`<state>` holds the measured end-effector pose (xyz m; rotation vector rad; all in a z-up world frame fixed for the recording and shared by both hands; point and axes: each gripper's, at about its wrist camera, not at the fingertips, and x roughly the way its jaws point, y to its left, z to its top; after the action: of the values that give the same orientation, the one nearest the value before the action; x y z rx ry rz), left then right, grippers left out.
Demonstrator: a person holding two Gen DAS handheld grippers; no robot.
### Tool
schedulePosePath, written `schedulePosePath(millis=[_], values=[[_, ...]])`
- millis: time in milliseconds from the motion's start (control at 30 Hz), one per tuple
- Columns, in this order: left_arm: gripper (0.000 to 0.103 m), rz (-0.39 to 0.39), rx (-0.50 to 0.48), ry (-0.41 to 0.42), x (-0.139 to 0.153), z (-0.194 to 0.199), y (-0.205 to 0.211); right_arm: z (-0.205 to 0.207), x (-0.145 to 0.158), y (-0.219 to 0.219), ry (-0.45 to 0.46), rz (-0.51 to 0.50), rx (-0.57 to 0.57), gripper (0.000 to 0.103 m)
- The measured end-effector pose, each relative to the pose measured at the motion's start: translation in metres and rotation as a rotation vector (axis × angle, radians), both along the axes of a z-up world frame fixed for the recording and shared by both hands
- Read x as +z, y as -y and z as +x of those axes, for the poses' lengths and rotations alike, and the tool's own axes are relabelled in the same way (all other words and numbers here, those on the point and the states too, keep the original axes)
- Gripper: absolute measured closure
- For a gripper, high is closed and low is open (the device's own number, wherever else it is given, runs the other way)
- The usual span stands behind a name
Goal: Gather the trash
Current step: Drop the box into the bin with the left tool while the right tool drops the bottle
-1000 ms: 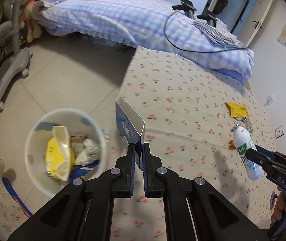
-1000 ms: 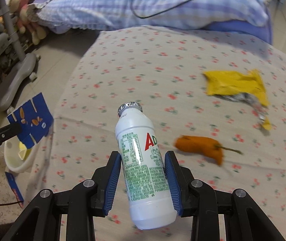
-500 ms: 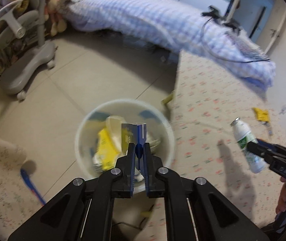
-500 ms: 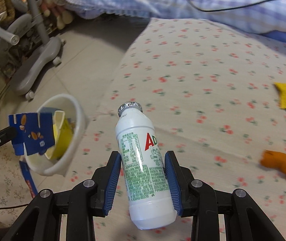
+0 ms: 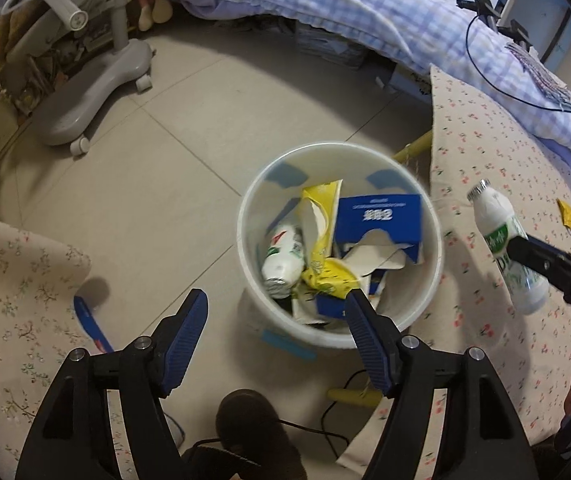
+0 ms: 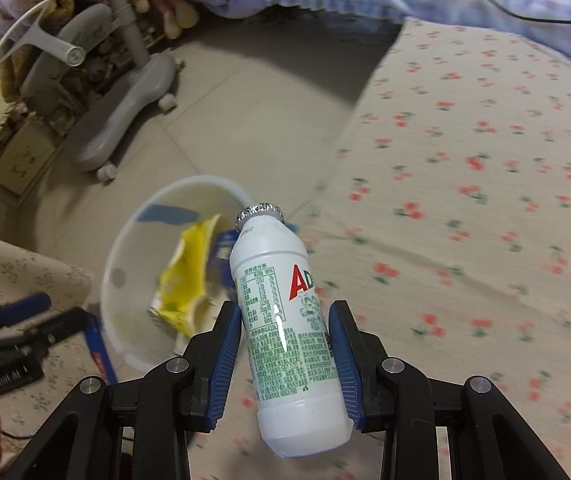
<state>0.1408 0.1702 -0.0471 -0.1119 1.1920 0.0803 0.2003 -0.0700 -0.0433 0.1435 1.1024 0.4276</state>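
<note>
White bottle (image 6: 289, 320) clamped in right hand-held gripper (image 6: 285, 352) — left hand-held gripper (image 5: 277, 316) spread wide, empty, above bin (image 5: 253, 216).

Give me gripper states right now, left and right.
Left gripper: open, empty, above the white bin.
Right gripper: shut on the white bottle.

Left wrist view looks steeply down, close above the round white plastic trash bin (image 5: 437, 240) on the grey tiled floor (image 5: 145, 168). Right wrist view looks down and forward from the floral-cloth table (image 6: 485, 220) side. Both share the bin (image 6: 109, 280), floor and grey wheeled chair base (image 6: 125, 112).
</note>
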Motion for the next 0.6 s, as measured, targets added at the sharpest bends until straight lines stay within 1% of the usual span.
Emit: schedulePosePath(millis=[100, 167, 233, 400, 500, 600], values=[[0.029, 0.009, 0.006, -0.003, -0.002, -0.004, -0.008, 0.005, -0.004, -0.016, -0.004, 0.026, 0.024, 0.063], [0.026, 0.018, 0.016, -0.002, -0.002, -0.006, -0.013, 0.007, -0.007, -0.026, -0.009, 0.045, 0.037, 0.063], [0.019, 0.027, 0.027, 0.001, -0.003, -0.007, -0.020, 0.009, -0.010, -0.036, -0.011, 0.061, 0.048, 0.063], [0.017, 0.049, 0.042, 0.006, -0.003, -0.010, -0.030, 0.016, -0.015, -0.051, -0.003, 0.085, 0.062, 0.062], [0.017, 0.053, 0.044, 0.002, -0.004, -0.011, -0.033, 0.022, -0.017, -0.053, -0.002, 0.135, 0.062, 0.061], [0.017, 0.058, 0.043, 0.006, -0.002, -0.012, -0.032, 0.026, -0.015, -0.046, -0.007, 0.187, 0.044, 0.044]])
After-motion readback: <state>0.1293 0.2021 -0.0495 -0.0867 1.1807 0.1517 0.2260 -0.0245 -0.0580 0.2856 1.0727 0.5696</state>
